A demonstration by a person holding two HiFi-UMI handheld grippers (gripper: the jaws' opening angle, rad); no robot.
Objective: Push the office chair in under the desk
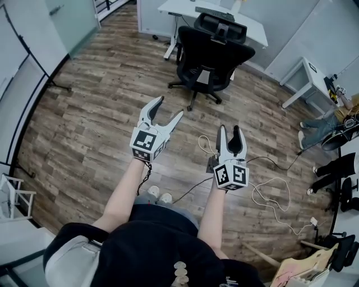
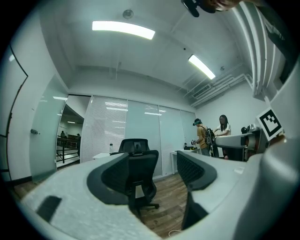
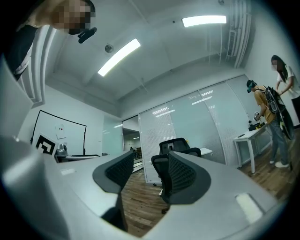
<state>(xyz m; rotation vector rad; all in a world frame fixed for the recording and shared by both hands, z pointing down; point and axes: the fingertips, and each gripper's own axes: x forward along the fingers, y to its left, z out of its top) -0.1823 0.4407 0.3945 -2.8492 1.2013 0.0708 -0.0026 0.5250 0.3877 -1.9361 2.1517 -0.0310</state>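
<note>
Head view: left tool [image 1: 171,106] and right tool [image 1: 230,130] both gape empty, office chair [image 1: 213,53] stands by desk [image 1: 178,7] ahead

The desk [image 1: 255,29] runs off the top edge, and the office chair [image 1: 213,53] hides its middle

Brightness: even and bright indoors in all three views.
Light source: ceiling strip lights [image 2: 123,29], seen in both gripper views.
Glare: the strips burn out to plain white, and a pale sheen lies on the glass partition [image 2: 140,126].
Shadows: soft and faint, with a weak one under the office chair [image 1: 210,53] on the wood floor [image 1: 101,112].
Distortion: both gripper views are fisheye, with black corners and bowed walls. The head view also bends at its edges.
Focus: the near foreground of the gripper views is soft, and the far room seems slightly sharper.
</note>
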